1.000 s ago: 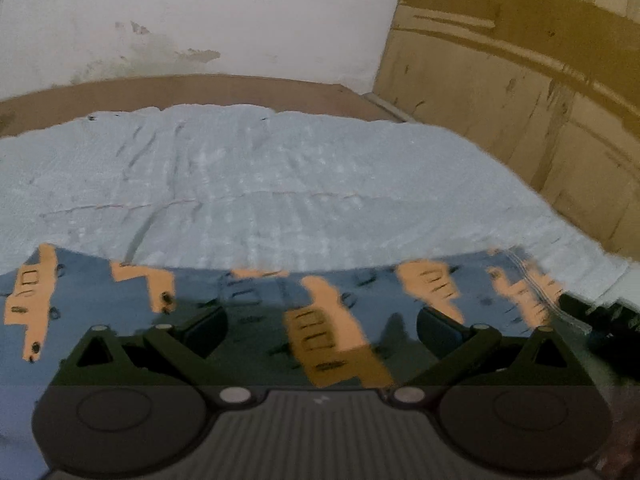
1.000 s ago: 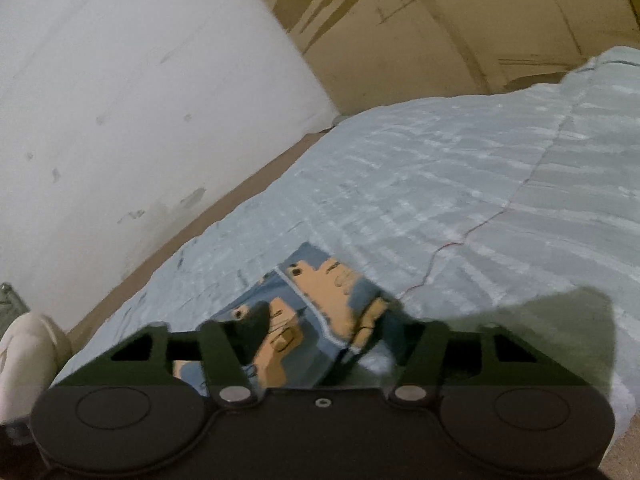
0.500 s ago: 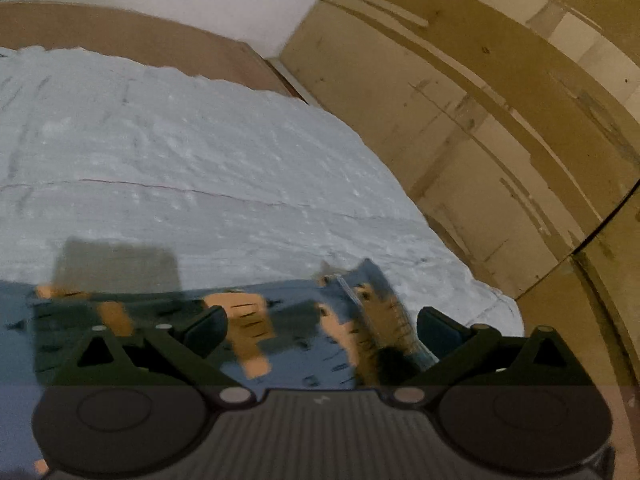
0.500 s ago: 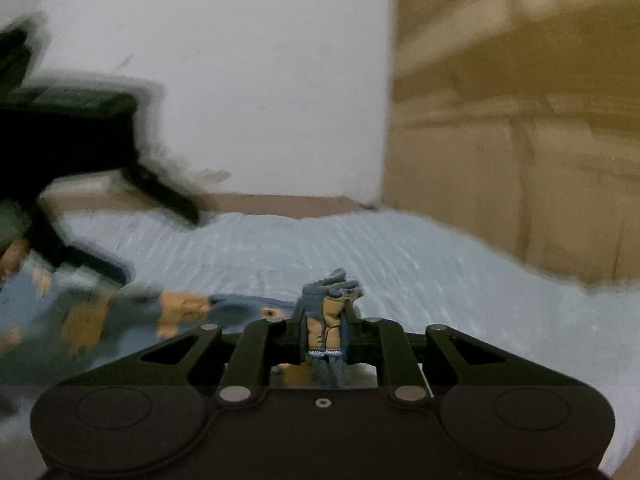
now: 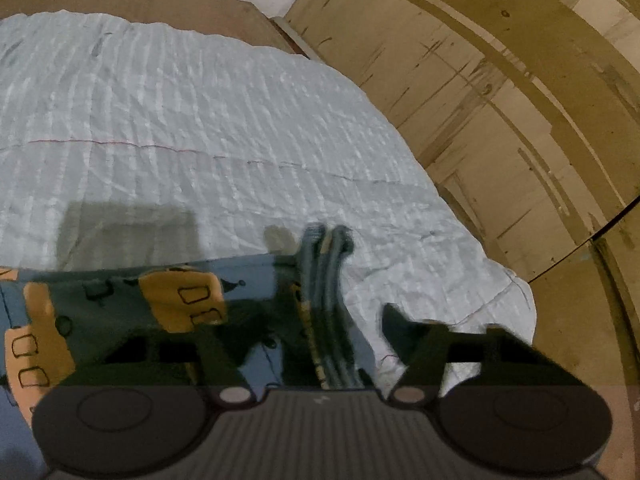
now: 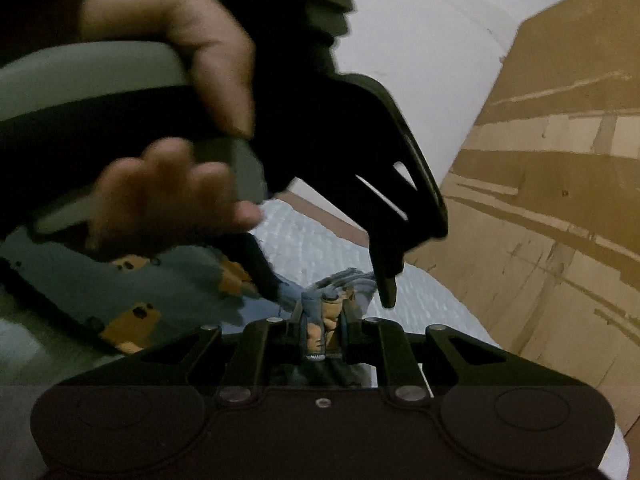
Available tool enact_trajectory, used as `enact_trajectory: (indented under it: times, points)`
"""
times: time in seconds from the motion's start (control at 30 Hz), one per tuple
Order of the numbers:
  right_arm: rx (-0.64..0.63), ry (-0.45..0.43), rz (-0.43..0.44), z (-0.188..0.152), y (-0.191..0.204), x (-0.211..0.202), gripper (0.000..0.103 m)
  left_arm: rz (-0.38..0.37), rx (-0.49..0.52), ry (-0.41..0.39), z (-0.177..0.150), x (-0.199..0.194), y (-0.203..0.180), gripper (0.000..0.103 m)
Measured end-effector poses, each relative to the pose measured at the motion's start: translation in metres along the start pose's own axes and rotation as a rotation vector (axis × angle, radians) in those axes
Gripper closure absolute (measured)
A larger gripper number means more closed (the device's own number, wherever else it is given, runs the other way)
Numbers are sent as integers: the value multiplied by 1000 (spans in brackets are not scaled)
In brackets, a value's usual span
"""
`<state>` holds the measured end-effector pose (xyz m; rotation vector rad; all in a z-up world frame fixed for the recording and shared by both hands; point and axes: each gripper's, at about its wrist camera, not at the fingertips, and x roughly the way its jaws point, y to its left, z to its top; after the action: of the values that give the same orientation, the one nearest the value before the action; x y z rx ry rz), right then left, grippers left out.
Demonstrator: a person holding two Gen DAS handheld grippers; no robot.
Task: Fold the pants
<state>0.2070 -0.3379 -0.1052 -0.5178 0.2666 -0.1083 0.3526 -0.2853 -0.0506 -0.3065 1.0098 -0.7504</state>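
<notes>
The pants, soft blue cloth printed with blocky orange shapes, lie on the pale, ribbed and wrinkled blanket that covers the bed beside scuffed plywood panels. The right gripper is pinched tight on a bunched, gathered fold of the pants' edge. The left gripper, held by a hand, has just been closing with a ridged bundle of the same cloth between its matte black fingers, and its pads do not visibly press it yet.
</notes>
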Motion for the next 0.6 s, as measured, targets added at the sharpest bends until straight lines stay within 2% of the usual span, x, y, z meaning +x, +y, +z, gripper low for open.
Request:
enact_trajectory:
  times: [0.03,0.13,0.4,0.6]
  points:
    - [-8,-4,2,0,2,0,87,15,-7,1,0,0,0,74]
    - [-23,-17,3,4,5,-4,88,37,-29,-17,-1,-9,1,90]
    - [32,-88,5,21,8,-32,89,121,28,-133,-13,-71,-16,91]
    - [112,-152,91,44,23,-66,89,239,42,-200,-32,-126,-6,91]
